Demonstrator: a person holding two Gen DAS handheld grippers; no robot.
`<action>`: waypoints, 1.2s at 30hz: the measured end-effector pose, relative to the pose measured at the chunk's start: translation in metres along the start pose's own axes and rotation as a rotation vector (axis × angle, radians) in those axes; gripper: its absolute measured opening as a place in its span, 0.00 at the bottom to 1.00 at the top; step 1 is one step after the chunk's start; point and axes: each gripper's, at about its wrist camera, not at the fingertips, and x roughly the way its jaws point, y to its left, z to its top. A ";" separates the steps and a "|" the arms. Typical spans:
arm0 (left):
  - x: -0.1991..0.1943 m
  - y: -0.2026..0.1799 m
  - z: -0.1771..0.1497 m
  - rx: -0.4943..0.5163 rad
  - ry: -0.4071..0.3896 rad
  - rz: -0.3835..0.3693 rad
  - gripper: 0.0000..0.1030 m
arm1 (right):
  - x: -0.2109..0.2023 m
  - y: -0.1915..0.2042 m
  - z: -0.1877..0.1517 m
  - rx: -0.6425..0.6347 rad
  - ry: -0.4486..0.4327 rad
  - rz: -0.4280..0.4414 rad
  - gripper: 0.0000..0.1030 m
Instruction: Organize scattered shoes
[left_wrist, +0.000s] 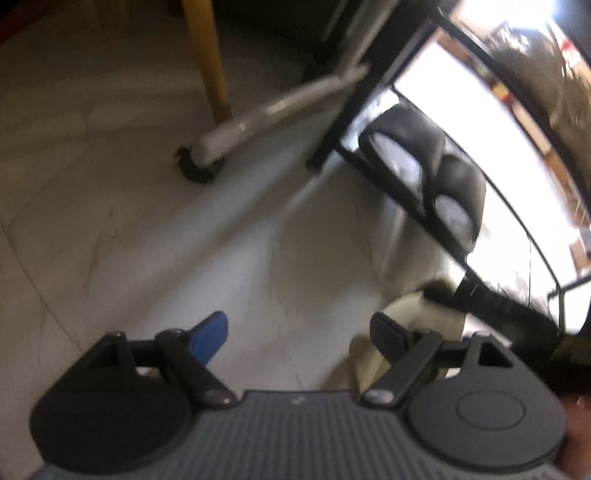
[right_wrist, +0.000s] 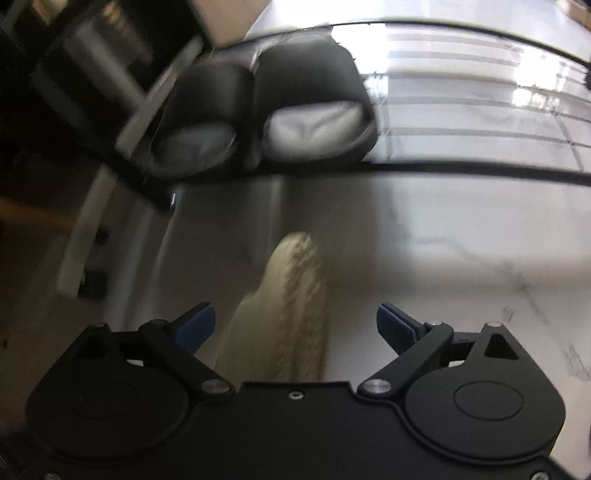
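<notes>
We hold the right gripper (right_wrist: 295, 328) spread wide over the cream slipper (right_wrist: 291, 314) on the floor, near the rack's black pair (right_wrist: 266, 122); centre it, then close. The left gripper (left_wrist: 299, 332) is empty, open.

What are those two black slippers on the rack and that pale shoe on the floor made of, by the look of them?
The black slippers look like smooth leather or faux leather: their uppers carry a soft sheen and their grey insoles shine. The pale shoe looks like cream fabric or a woven material, matt with a streaky texture; blur leaves that open. The rack seems to be dark metal bars, and the floor polished marble-like tile, veined and reflective.
</notes>
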 end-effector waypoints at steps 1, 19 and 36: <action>-0.003 -0.001 0.001 0.003 -0.030 0.011 0.88 | 0.001 0.005 -0.003 -0.027 0.016 -0.015 0.90; 0.001 -0.001 0.002 -0.022 0.011 0.003 0.99 | -0.030 -0.102 -0.053 0.741 -0.259 0.317 0.50; 0.004 0.000 -0.002 -0.019 0.034 0.007 0.99 | -0.059 -0.115 -0.085 0.767 -0.139 0.077 0.93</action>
